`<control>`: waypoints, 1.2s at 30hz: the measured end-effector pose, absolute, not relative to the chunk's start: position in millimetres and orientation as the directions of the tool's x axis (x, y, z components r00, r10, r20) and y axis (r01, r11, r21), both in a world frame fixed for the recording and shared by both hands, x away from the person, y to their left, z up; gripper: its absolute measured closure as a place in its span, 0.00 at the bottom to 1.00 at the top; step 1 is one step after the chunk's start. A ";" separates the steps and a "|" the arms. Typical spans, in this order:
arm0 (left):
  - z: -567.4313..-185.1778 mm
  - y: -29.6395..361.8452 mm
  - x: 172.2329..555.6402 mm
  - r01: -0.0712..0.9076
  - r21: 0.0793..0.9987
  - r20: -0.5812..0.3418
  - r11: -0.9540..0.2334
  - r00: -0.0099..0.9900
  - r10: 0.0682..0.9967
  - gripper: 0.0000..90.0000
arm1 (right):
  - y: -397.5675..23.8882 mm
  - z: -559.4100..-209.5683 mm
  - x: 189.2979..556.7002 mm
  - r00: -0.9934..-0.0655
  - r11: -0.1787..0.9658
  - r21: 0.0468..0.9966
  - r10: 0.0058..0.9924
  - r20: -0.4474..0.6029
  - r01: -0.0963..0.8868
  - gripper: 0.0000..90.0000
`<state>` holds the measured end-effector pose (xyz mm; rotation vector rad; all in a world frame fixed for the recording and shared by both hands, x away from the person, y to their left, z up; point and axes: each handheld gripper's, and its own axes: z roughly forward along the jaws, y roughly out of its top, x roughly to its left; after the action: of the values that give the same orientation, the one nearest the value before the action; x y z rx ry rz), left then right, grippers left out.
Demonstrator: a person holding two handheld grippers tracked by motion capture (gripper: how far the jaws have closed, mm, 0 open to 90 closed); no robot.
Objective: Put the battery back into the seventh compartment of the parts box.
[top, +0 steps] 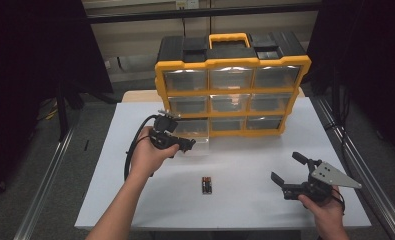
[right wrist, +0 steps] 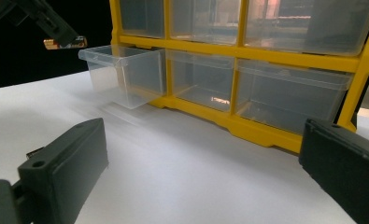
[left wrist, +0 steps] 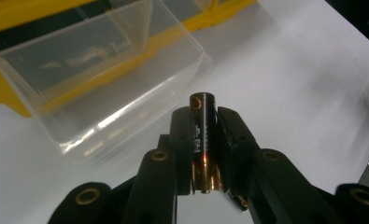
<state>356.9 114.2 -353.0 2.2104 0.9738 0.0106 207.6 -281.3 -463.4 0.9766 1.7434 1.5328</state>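
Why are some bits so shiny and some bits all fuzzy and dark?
High view: the room's edges are dark, and light glares off the top drawers of the yellow organiser. Left gripper view: the battery is fairly sharp, the open drawer hazy with bright streaks. Right gripper view: its own jaws are blurred from closeness, and the far left corner is black.

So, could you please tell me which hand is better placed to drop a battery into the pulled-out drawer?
The left. Its tongs are shut on a battery beside the open drawer. The right tongs stand open, holding nothing, farther away.
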 end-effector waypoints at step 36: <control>-357.0 91.2 403.5 0.645 0.644 -0.198 -0.411 0.660 0.725 0.86 | -281.5 -463.2 207.6 -0.540 0.056 0.990 0.841 0.024 0.131 0.01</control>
<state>403.5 91.2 -357.0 2.1636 1.0553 0.1440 207.6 -281.5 -463.2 0.9759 1.7431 1.5342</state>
